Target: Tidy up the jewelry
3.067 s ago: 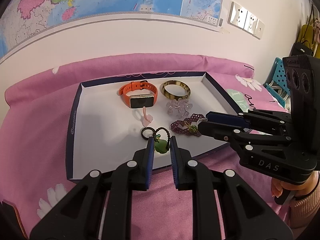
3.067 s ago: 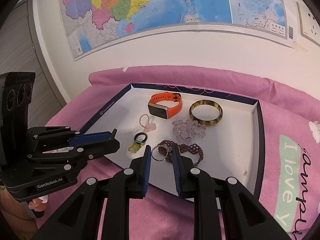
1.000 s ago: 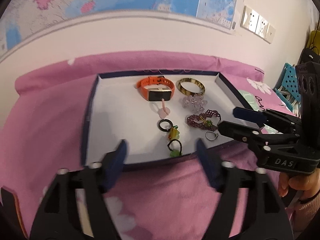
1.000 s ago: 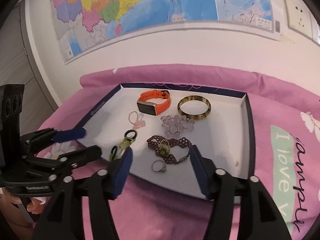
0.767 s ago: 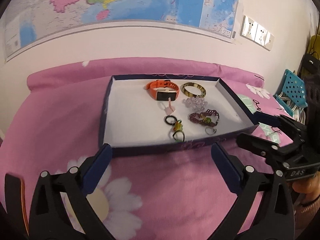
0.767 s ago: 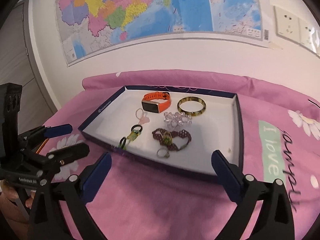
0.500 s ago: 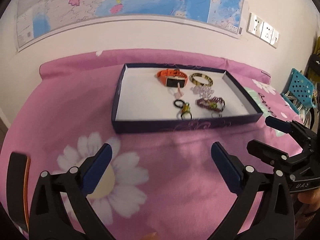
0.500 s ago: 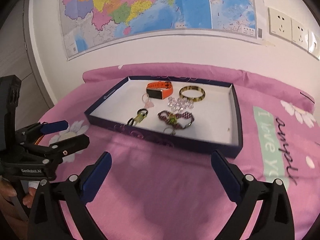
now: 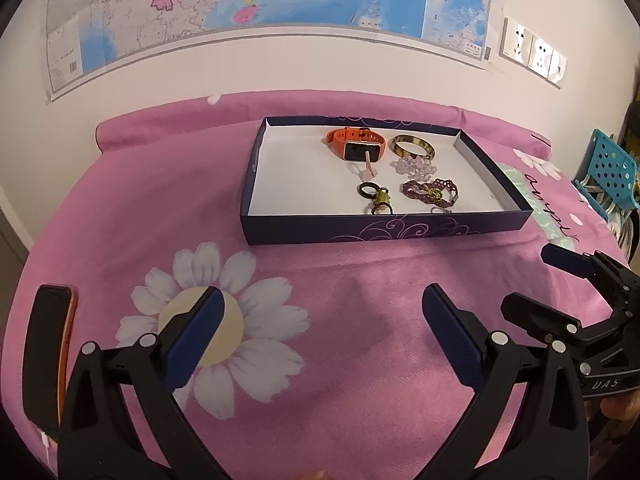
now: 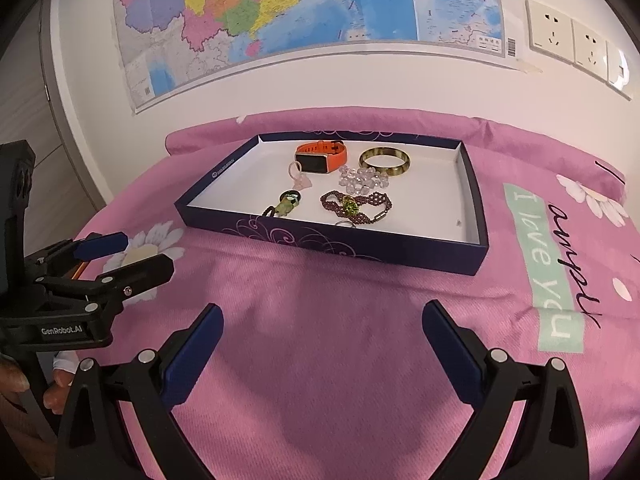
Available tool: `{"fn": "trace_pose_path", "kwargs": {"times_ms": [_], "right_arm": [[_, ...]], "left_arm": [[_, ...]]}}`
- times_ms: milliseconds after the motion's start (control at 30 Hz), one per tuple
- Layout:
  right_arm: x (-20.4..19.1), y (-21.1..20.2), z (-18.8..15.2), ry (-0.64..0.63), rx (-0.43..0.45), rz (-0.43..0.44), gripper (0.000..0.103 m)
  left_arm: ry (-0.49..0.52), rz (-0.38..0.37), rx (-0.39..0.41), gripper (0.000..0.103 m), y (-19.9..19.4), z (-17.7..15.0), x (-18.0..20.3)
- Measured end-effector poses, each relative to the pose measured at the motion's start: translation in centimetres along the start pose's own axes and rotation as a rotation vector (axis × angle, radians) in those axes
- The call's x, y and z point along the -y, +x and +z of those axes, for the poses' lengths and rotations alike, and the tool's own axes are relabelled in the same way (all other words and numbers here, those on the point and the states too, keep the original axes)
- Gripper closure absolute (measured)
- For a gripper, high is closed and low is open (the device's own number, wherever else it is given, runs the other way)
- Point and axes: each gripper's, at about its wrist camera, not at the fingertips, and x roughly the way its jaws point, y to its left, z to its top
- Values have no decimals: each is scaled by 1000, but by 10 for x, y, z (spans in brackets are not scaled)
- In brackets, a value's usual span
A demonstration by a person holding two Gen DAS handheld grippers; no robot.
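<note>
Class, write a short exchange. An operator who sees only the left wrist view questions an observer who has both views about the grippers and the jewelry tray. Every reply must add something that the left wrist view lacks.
Operator: The left gripper is open over the cloth. What holds it?
Observer: In the right wrist view, a hand is wrapped around its handle.
Operator: The lettering to the right of the tray is cut off for me. What does it say?
Observer: It sits on a green strip and reads "I love you".

Both grippers withdrawn from tray (image 9: 384, 224), fingers (image 9: 192, 336) now spread wide
</note>
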Motion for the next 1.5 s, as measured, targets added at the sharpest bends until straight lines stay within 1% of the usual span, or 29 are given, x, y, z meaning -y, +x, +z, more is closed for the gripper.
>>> {"fn": "trace_pose_path", "kwargs": {"times_ms": [400, 1500], "right_arm": [[-4, -1, -2, -2, 2, 10, 7], [-5, 0, -5, 0, -2, 17, 7]], "left_arm": [[7, 11, 8, 5, -4, -1, 2], [8, 17, -3, 5, -5, -3, 2]]}}
